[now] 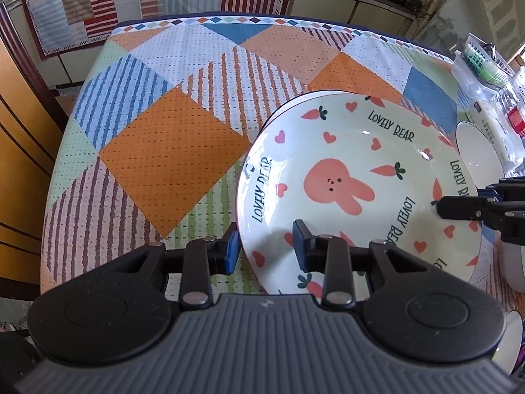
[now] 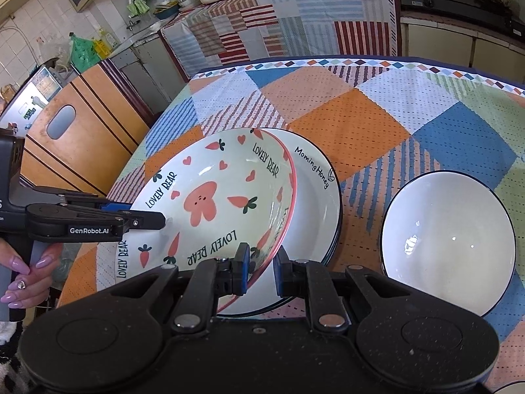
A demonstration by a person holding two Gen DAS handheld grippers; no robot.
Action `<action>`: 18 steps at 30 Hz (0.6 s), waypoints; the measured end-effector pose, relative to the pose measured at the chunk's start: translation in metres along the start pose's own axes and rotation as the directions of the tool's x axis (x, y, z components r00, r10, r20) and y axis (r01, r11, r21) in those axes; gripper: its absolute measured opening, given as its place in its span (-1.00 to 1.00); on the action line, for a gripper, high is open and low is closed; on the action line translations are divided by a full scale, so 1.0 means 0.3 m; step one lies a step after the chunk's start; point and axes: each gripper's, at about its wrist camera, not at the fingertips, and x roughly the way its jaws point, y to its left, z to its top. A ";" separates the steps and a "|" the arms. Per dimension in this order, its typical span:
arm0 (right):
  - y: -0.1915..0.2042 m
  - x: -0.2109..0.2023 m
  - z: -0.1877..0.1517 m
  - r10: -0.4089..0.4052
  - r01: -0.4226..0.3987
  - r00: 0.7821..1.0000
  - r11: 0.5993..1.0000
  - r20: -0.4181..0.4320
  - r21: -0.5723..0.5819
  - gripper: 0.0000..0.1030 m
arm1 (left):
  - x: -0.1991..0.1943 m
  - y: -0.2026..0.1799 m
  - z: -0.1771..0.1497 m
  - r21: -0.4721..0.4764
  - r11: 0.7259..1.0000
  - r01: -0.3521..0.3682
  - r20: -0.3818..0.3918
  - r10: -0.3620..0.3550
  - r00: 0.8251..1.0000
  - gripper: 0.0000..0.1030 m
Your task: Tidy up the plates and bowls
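Observation:
A pale green "Lovely Bear" plate (image 1: pixel 354 184) (image 2: pixel 210 203) with a pink rabbit lies tilted over a stack of white "Morning Honey" plates (image 2: pixel 315 203). My left gripper (image 1: pixel 265 246) straddles its left rim with a gap on both sides, one finger outside and one over the plate; it shows from the side in the right wrist view (image 2: pixel 157 220). My right gripper (image 2: pixel 261 271) straddles the plate's near rim, jaws slightly apart; it also shows in the left wrist view (image 1: pixel 456 208). A white bowl (image 2: pixel 449 243) with a dark rim sits to the right.
The table wears a patchwork cloth (image 1: pixel 170 151). Packages and a green-white basket (image 1: pixel 485 62) sit at its far right edge. More white dishes (image 1: pixel 512 338) lie near my left gripper's right side. A wooden cabinet (image 2: pixel 78 138) stands left of the table.

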 end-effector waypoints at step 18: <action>0.083 0.029 -0.039 -0.266 0.273 0.962 0.952 0.069 -0.136 -0.34 | 0.030 -0.059 -0.018 -0.050 0.998 -0.036 -0.017 0.035 0.999 -0.38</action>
